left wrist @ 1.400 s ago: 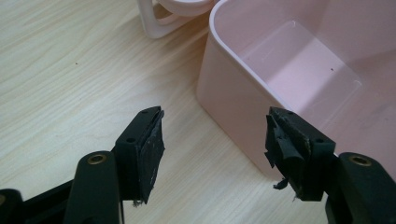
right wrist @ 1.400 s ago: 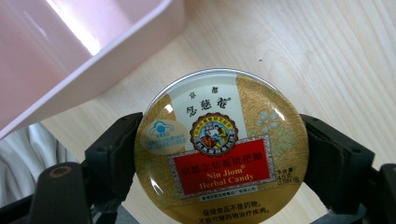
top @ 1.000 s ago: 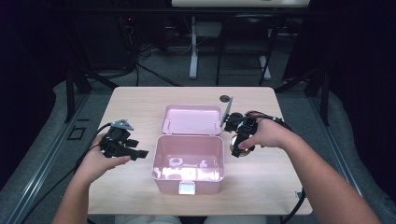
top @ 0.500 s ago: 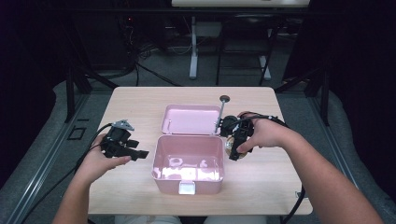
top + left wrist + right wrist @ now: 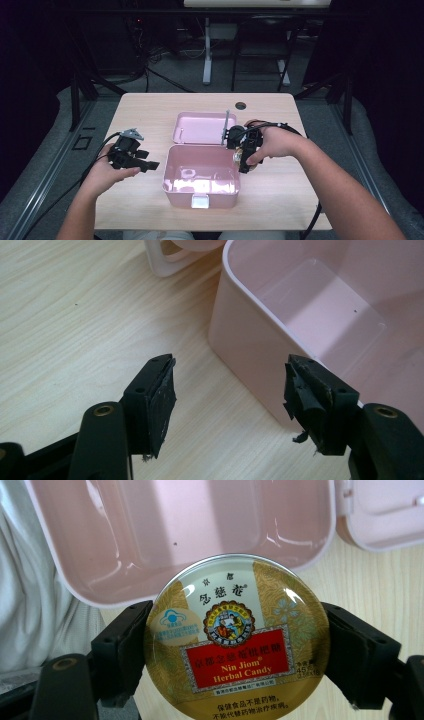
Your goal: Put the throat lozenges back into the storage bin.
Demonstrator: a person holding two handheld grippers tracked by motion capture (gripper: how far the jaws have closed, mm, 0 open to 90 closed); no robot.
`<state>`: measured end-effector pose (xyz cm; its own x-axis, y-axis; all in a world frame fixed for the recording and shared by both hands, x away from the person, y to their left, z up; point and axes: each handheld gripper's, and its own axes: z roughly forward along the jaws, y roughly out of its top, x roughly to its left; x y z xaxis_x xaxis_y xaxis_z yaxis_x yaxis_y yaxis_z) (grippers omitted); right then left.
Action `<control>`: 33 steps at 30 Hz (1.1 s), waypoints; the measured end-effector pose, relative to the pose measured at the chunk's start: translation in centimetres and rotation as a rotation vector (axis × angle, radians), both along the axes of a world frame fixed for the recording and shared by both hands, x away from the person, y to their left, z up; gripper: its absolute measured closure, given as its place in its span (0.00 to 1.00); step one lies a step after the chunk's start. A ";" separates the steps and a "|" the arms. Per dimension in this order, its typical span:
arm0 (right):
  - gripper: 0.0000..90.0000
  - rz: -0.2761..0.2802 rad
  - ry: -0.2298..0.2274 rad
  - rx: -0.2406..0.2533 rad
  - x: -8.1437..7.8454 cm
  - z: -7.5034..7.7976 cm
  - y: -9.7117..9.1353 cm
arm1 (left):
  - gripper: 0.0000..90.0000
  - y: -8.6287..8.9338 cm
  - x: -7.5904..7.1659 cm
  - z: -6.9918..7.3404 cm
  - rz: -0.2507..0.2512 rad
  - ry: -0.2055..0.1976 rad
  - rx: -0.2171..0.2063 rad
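Right, my right claw (image 5: pixel 235 645) grips the candy tin (image 5: pixel 236 640) at lower centre, just above the open box (image 5: pixel 150 535); dropping it in remains. Left claw (image 5: pixel 227 390) gapes wide, empty.

We see the open box (image 5: pixel 201 175) in the middle of the table (image 5: pixel 150 107), near the person's edge, with its lid (image 5: pixel 200 127) lying flat behind it. Our left gripper (image 5: pixel 142 162) sits just left of the box, over bare tabletop. Our right gripper (image 5: pixel 245 157) is at the box's right rim, with the candy tin (image 5: pixel 235 640) between its jaws, beside the box's open top.
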<state>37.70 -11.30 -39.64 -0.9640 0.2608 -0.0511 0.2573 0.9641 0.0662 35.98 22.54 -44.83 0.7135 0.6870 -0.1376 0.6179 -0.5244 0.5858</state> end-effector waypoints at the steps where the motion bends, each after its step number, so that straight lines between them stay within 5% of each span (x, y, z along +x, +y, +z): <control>1: 0.22 0.004 0.001 0.002 0.0 0.0 0.2 | 0.41 0.0 0.0 0.0 0.000 0.000 0.000; 21: 0.22 0.077 0.015 0.010 -0.2 -0.8 4.2 | 0.41 0.0 0.0 -0.1 0.001 -0.001 0.001; 33: 0.22 0.123 0.029 -0.001 -0.3 -2.9 5.2 | 0.41 -0.1 0.1 -0.2 -0.003 0.003 0.005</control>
<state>37.44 -6.06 -42.50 -0.9898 0.1405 -0.0234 0.1389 0.9885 0.0596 36.04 22.42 -45.04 0.7149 0.6858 -0.1364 0.6185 -0.5292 0.5808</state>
